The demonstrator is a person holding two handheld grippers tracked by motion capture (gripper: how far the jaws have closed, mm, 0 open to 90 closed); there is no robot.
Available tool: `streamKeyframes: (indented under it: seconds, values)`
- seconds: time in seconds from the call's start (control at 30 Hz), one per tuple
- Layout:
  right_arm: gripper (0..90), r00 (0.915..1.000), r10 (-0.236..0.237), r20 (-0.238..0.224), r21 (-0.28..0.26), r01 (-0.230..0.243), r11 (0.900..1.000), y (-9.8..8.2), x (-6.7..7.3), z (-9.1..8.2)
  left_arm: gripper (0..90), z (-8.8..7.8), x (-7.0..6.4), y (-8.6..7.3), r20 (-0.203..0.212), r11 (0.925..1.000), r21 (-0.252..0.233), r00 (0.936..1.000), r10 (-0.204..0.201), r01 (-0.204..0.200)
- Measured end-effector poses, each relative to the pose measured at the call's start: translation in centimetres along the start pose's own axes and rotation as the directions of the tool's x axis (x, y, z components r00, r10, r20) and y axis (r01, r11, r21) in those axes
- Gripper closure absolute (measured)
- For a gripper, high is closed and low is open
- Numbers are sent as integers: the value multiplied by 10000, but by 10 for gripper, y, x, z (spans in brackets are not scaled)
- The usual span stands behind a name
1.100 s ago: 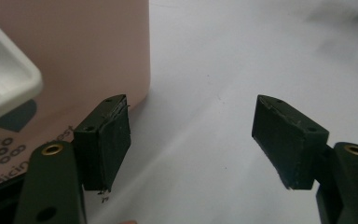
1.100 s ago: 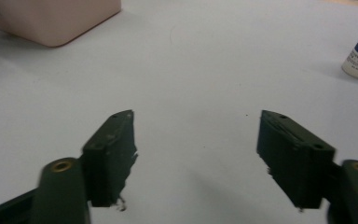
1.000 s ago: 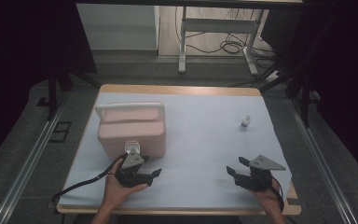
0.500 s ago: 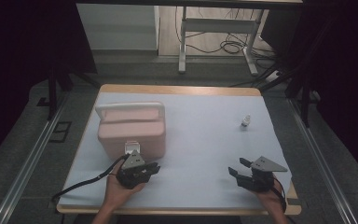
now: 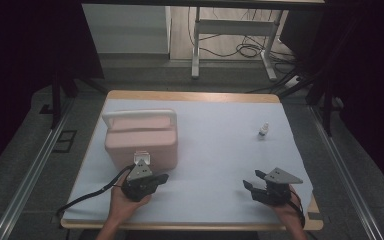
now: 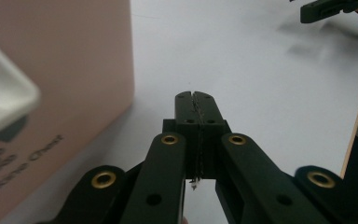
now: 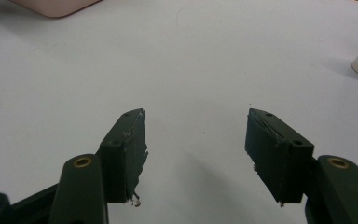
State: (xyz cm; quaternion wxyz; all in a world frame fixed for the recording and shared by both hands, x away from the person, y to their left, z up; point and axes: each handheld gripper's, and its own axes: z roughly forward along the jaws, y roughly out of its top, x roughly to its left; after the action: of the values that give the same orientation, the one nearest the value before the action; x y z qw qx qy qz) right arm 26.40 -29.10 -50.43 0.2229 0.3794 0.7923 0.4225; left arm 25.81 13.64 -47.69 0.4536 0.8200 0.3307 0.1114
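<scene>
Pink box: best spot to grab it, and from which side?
Probably the white handle arching over the pink box. It looks like a slim bar standing clear of the lid, so fingers can close across it from above. The box body seems too wide for either gripper.

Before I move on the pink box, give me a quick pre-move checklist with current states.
1. Left tool shut with nothing between the jaws; it has just been closing: ok.
2. Left tool clear of the pink box, beside its front wall: ok.
3. Right tool open and empty above the table cover: ok.
4. Box lid down, white handle lying flat: ok.
5. Front latch fastened: cannot tell.
6. Small bottle upright, far from both tools: ok.
</scene>
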Motion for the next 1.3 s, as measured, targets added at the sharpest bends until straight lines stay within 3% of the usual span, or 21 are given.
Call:
streamKeyframes:
  seconds: [0.17, 0.37, 0.47, 0.67, 0.7, 0.8, 0.93, 1.3]
  values:
    - [386, 9999, 154, -14, -79, -154, 9998, -1, -6, -3, 900, -7, 2, 3, -67, 9999, -5, 9999, -134, 134]
    - [387, 9996, 251, 116, -92, -250, 9996, -1, -9, -5, 900, -25, 6, 6, -443, 9998, 135, 9989, -134, 140]
    - [386, 9996, 224, 166, -54, -223, 9997, -2, -9, -4, 900, -40, 12, 6, -776, 9998, 143, 9969, -102, 114]
    - [386, 9994, 215, 284, -7, -215, 9998, -2, -10, -3, 900, -57, 25, -2, -985, 9991, -55, 9943, -416, 412]
    - [386, 9993, 211, 313, 43, -213, 9998, -2, -10, -3, 900, -62, 28, -6, -1216, 9991, -3, 9917, -410, 413]
    - [387, 9991, 191, 371, 89, -194, 9998, -3, -10, -2, 900, -67, 33, -10, -1108, 9980, -125, 9918, -632, 622]
    - [386, 9991, 124, 416, 148, -130, 9998, -3, -10, -1, 900, -78, 41, -15, -1289, 9965, -208, 9882, -831, 811]
    - [385, 9988, 71, 482, 257, -84, 9996, -4, -11, -1, 900, -97, 62, -15, -1891, 9945, -273, 9763, -1048, 1015]
